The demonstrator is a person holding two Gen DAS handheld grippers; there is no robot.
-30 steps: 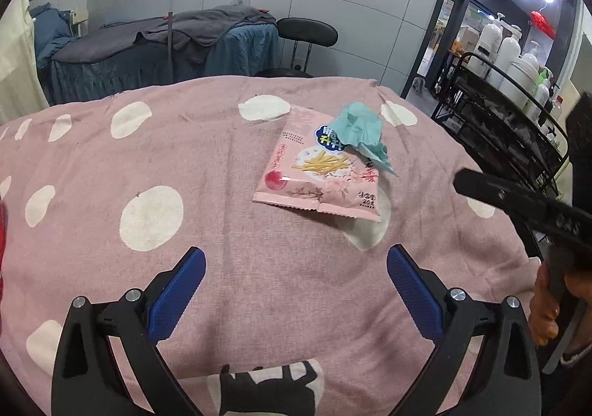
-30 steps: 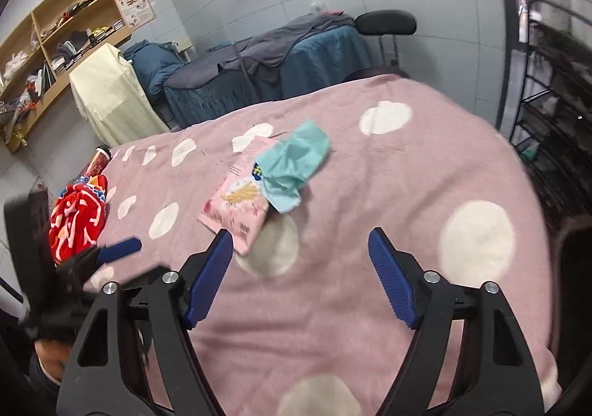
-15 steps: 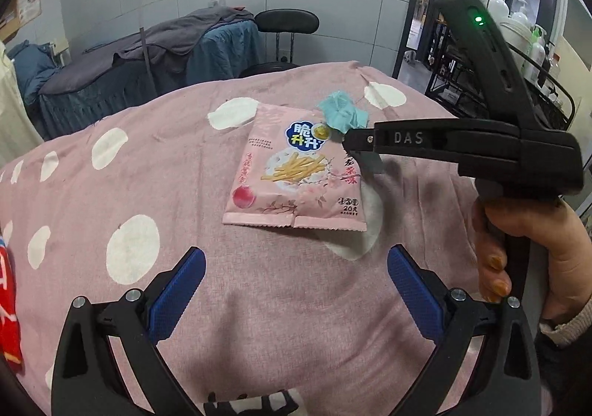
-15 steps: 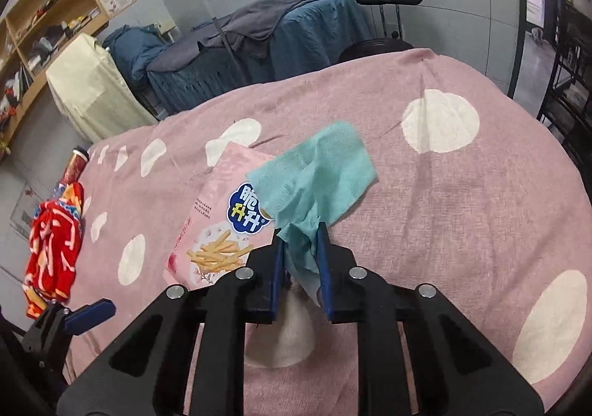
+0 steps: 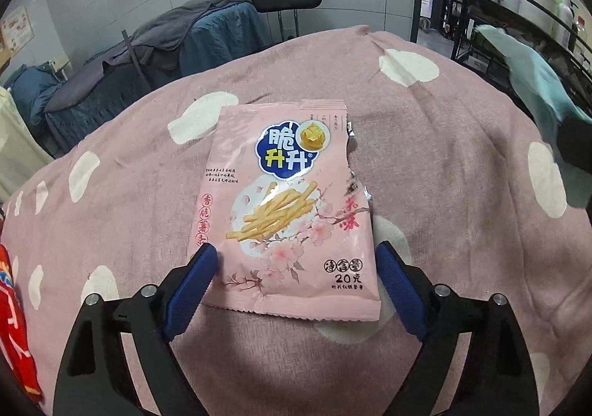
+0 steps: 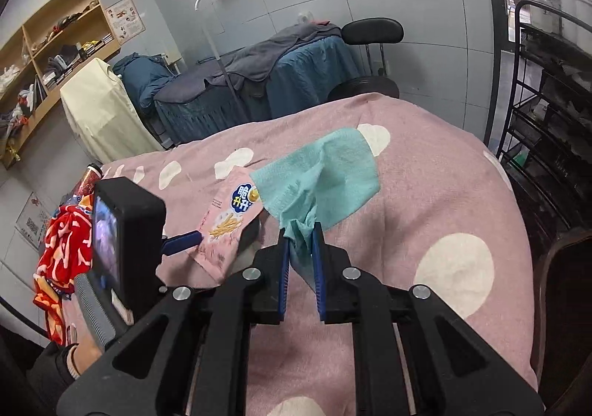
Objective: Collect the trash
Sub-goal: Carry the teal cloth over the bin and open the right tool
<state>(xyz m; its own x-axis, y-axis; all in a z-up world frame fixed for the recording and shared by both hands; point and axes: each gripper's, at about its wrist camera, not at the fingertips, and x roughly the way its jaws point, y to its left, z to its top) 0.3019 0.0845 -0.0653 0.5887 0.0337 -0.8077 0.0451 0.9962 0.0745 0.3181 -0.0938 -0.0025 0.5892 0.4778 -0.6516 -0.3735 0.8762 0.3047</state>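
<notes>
A pink snack bag (image 5: pixel 292 201) lies flat on the pink spotted blanket (image 5: pixel 462 194). My left gripper (image 5: pixel 292 260) is open, its blue fingers on either side of the bag's near end. My right gripper (image 6: pixel 301 231) is shut on a teal cloth (image 6: pixel 325 172) and holds it lifted above the blanket. The cloth also shows at the right edge of the left wrist view (image 5: pixel 532 83). The snack bag also shows in the right wrist view (image 6: pixel 229 223), partly behind the cloth.
A red patterned wrapper (image 6: pixel 64 246) and a can (image 6: pixel 87 179) lie at the blanket's left edge. A black wire rack with bottles (image 5: pixel 518 9) stands to the right. A draped massage bed (image 6: pixel 251 75) and a black stool (image 6: pixel 370 35) stand behind.
My right gripper shut on the teal cloth and lifted it off the snack bag to the right. My left gripper moved forward so its open fingers flank the bag.
</notes>
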